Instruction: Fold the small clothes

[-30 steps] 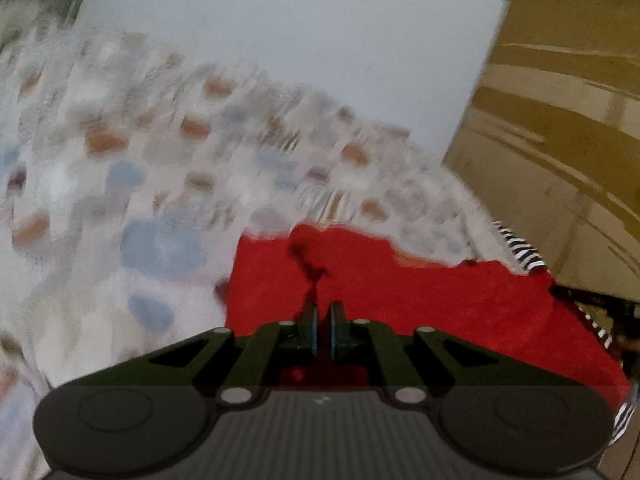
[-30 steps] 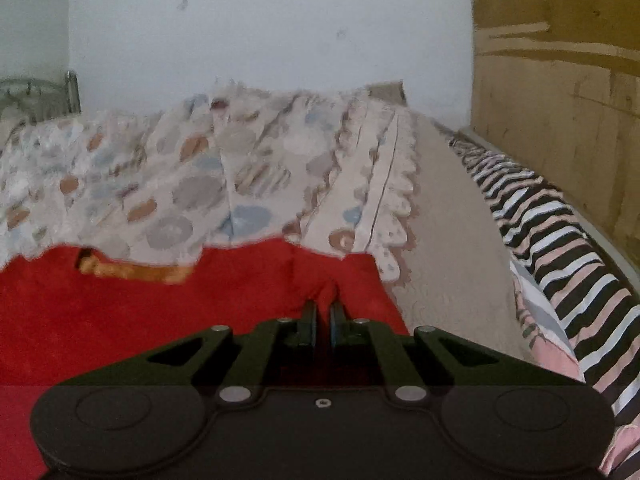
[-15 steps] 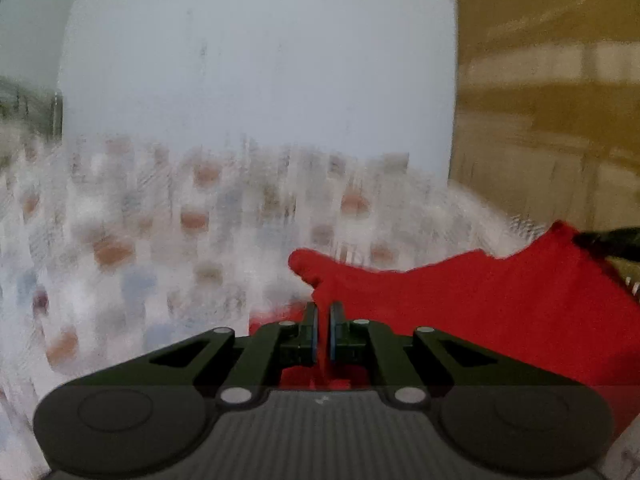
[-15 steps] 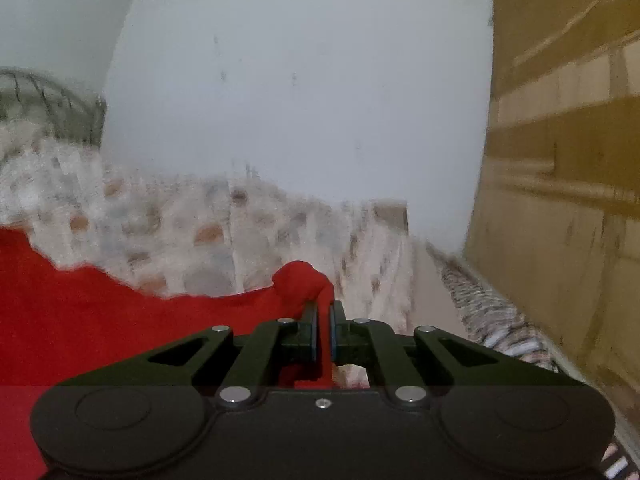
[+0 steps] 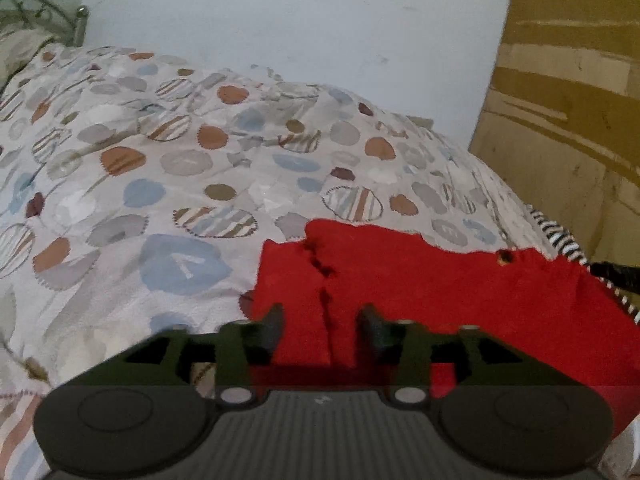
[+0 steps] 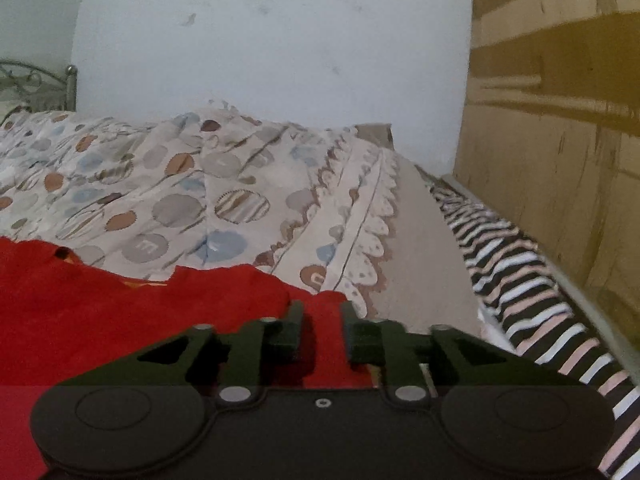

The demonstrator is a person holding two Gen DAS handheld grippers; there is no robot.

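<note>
A small red garment (image 5: 420, 292) lies flat on the bed's spotted quilt (image 5: 180, 184). In the left wrist view my left gripper (image 5: 322, 320) is open just above the garment's left part, with a dark crease of the cloth between its fingers. In the right wrist view the garment (image 6: 120, 312) fills the lower left, and my right gripper (image 6: 322, 318) is open over its right corner. Neither gripper holds the cloth. The near part of the garment is hidden under both grippers.
A striped cloth (image 6: 532, 292) lies along the bed's right side by a brown cardboard wall (image 6: 560, 140). A pale wall (image 6: 260, 60) stands behind the bed, with a metal bed frame (image 6: 36, 80) at the far left.
Both grippers were shut on the red garment and held it lifted. They have now lowered it onto the quilt, opened and let it go.
</note>
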